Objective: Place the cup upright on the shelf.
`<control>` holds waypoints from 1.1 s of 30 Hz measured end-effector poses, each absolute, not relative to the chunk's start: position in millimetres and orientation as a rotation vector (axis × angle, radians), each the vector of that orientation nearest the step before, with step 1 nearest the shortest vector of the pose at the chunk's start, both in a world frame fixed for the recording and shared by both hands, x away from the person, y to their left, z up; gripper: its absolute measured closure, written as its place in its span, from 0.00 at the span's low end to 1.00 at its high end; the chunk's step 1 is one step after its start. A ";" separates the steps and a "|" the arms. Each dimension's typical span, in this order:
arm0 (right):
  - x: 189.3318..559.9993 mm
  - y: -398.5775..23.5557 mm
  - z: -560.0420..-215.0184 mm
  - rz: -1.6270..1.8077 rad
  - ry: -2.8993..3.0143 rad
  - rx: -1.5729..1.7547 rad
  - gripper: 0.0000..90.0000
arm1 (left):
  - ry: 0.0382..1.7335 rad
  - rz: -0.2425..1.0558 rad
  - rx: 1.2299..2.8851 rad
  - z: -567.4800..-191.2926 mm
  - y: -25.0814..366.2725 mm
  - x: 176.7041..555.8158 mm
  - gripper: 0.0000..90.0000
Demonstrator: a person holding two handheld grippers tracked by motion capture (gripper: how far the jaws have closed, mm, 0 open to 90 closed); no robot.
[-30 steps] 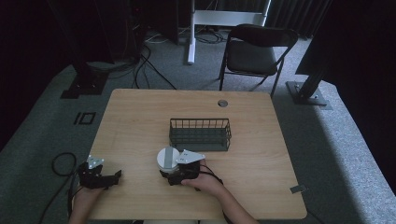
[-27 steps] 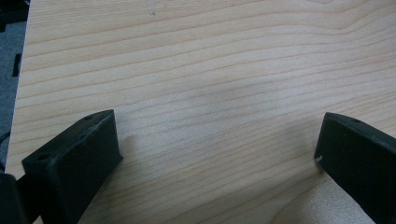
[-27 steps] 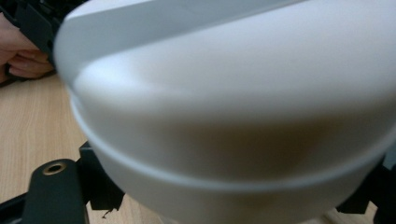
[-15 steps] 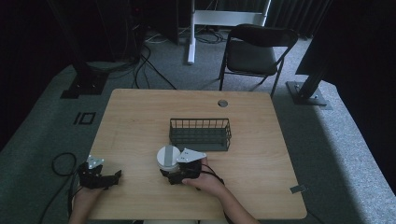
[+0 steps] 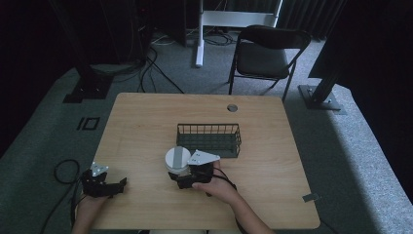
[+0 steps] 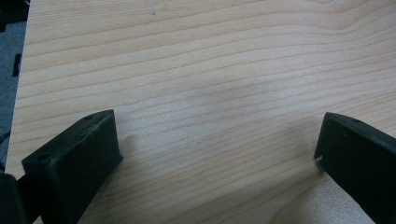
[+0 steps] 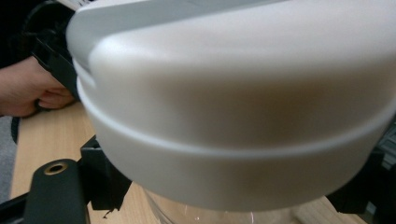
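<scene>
A clear jar with a white lid (image 5: 178, 158) stands upright on the wooden table (image 5: 146, 122), near its front middle. My right gripper (image 5: 178, 174) is at the jar's near side; in the right gripper view the lid (image 7: 233, 93) looms close and the black jaws press against the clear body below it, so my right gripper (image 7: 224, 205) is shut on the jar. My left gripper (image 5: 119, 184) rests at the table's front left corner, held by a hand. Its jaws stand wide apart over bare wood, so my left gripper (image 6: 215, 154) is open with nothing in it.
A black wire basket (image 5: 209, 139) sits just behind and to the right of the jar. A round cable hole (image 5: 232, 107) lies near the far edge. A folding chair (image 5: 265, 53) stands beyond the table, and cables trail on the floor at left.
</scene>
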State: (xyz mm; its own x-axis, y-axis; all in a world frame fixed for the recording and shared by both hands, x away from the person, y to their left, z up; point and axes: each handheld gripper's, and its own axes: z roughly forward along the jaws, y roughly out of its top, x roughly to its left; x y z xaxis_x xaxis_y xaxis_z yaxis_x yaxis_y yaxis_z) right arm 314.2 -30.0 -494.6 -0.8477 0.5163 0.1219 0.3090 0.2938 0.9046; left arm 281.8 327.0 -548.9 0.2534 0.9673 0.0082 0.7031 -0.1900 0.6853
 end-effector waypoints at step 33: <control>346.0 -77.4 -428.8 1.593 2.085 0.874 0.20 | 1.512 0.610 1.968 -548.9 327.0 281.8 0.00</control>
State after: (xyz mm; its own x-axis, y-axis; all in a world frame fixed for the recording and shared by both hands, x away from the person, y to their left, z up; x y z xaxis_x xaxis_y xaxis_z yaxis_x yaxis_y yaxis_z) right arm 346.0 -77.4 -428.8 -0.7371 0.6716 0.0744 0.2483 0.1668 0.9542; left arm 281.8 327.0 -548.9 0.2540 0.9671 0.0094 0.7029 -0.1913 0.6851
